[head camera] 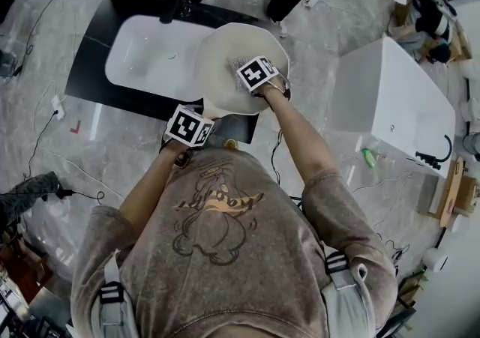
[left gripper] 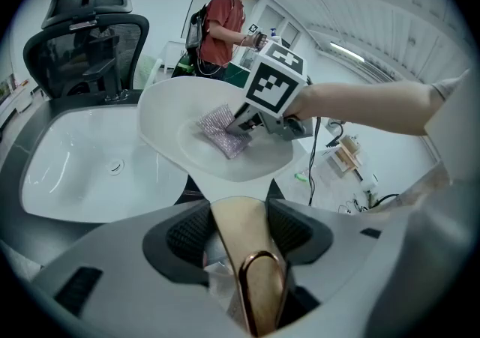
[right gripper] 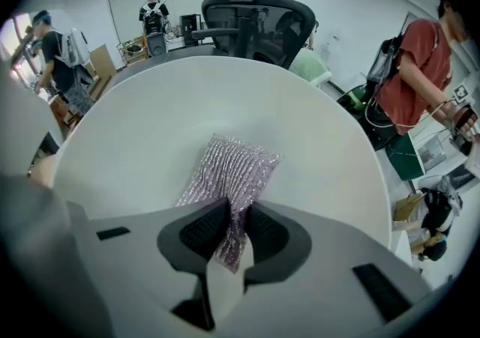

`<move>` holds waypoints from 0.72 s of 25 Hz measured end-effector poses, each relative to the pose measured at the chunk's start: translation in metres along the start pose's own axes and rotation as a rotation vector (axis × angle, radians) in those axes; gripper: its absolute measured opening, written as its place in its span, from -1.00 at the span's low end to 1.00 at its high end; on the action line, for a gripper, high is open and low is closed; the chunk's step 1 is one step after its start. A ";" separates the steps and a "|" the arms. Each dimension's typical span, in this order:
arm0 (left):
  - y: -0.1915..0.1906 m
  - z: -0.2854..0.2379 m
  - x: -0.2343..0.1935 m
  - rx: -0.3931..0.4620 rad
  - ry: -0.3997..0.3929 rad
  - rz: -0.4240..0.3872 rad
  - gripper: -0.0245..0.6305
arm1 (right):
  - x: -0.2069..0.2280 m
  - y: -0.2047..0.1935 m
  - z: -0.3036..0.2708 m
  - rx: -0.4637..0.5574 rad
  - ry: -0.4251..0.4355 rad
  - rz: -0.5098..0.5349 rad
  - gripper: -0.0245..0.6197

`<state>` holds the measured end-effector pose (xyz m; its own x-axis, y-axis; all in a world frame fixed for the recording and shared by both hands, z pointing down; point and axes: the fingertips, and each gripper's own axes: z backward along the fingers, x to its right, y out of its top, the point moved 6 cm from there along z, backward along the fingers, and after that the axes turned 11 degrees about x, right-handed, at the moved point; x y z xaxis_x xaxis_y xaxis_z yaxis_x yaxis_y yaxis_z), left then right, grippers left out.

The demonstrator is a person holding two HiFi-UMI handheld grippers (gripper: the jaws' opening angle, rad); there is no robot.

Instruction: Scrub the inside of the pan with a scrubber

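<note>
A cream-white pan [head camera: 225, 59] is held over the right end of a white sink [head camera: 142, 55]. My left gripper [left gripper: 238, 225] is shut on the pan's gold handle [left gripper: 241, 235], which runs back between the jaws. A silvery-pink mesh scrubber [right gripper: 229, 175] lies flat against the inside of the pan [right gripper: 187, 134]. My right gripper [right gripper: 231, 228] is shut on the scrubber's near end. From the left gripper view the scrubber [left gripper: 221, 129] shows in the pan's bowl [left gripper: 187, 142] under the right gripper [left gripper: 241, 124]. In the head view the right gripper [head camera: 247, 76] sits inside the pan and the left gripper [head camera: 196, 121] at its near edge.
The sink sits in a black counter [head camera: 94, 67]. A black office chair [left gripper: 82, 37] stands behind the sink. A person in a red shirt [left gripper: 221, 25] stands beyond the pan. A white cabinet [head camera: 394, 104] is to the right, and cables lie on the floor.
</note>
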<state>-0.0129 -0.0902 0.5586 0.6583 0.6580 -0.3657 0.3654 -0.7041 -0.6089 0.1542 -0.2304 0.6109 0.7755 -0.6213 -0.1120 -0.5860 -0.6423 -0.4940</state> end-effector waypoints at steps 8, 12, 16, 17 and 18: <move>0.001 -0.001 0.004 -0.005 -0.001 -0.005 -0.14 | -0.055 0.006 0.001 -0.034 0.138 0.097 -0.66; 0.000 -0.002 0.005 -0.008 -0.004 -0.012 -0.14 | -0.069 0.020 -0.009 0.002 0.170 0.134 -0.66; 0.000 -0.002 0.001 -0.018 -0.013 -0.020 -0.13 | -0.065 0.032 -0.017 0.004 0.145 0.114 -0.66; 0.000 -0.002 0.001 -0.020 -0.015 -0.020 -0.13 | -0.065 0.036 -0.019 0.018 0.148 0.109 -0.66; 0.000 -0.002 0.001 -0.021 -0.015 -0.021 -0.13 | -0.066 0.041 -0.021 0.034 0.153 0.109 -0.66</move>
<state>-0.0110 -0.0899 0.5597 0.6400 0.6769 -0.3636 0.3930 -0.6950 -0.6022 0.0743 -0.2252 0.6167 0.6616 -0.7490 -0.0353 -0.6544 -0.5538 -0.5149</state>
